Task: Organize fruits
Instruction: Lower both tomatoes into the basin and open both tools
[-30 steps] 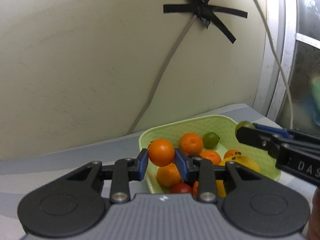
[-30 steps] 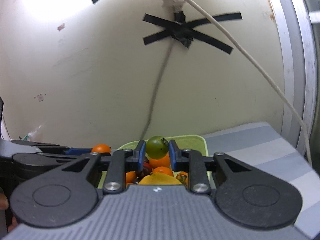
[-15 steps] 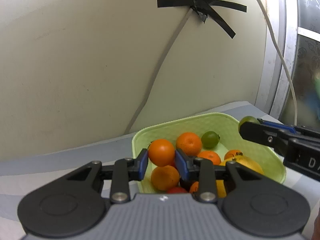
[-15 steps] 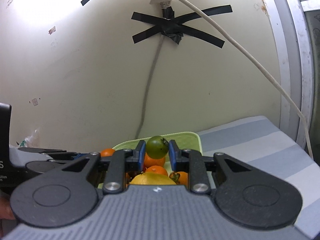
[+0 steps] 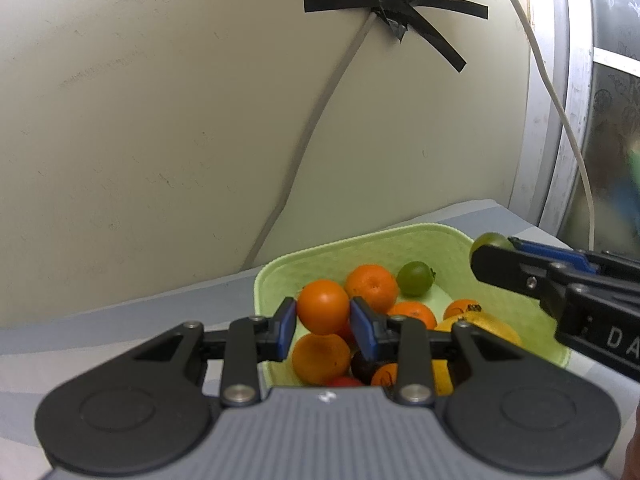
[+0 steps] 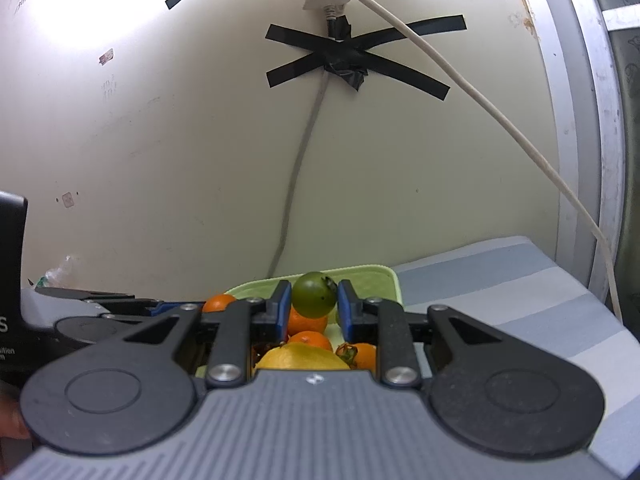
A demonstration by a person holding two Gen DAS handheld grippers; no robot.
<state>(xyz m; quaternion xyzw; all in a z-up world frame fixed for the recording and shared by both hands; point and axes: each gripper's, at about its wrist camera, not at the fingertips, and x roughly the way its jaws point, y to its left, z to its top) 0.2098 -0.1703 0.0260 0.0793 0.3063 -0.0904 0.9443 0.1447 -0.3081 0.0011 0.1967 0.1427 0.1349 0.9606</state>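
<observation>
Since a second ago the tray (image 5: 400, 240) shows more of its rim; left gripper (image 5: 323, 322) clenches an orange (image 5: 323, 312) above the tray's left edge; right gripper (image 6: 314, 308) clenches a green tomato (image 6: 314, 295) over the fruit pile (image 5: 408, 312); wall (image 5: 160, 120) rises close behind; the tray's near edge is hidden by the grippers.

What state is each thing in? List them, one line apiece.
Left hand-held gripper: shut on an orange tomato, held above the tray.
Right hand-held gripper: shut on a green tomato, held above the tray.
Green tray: resting on the striped cloth, partly filled with fruit.
Second green tomato: loose in the tray.
Lemon: lying in the tray.
Cable: taped to the wall.
</observation>
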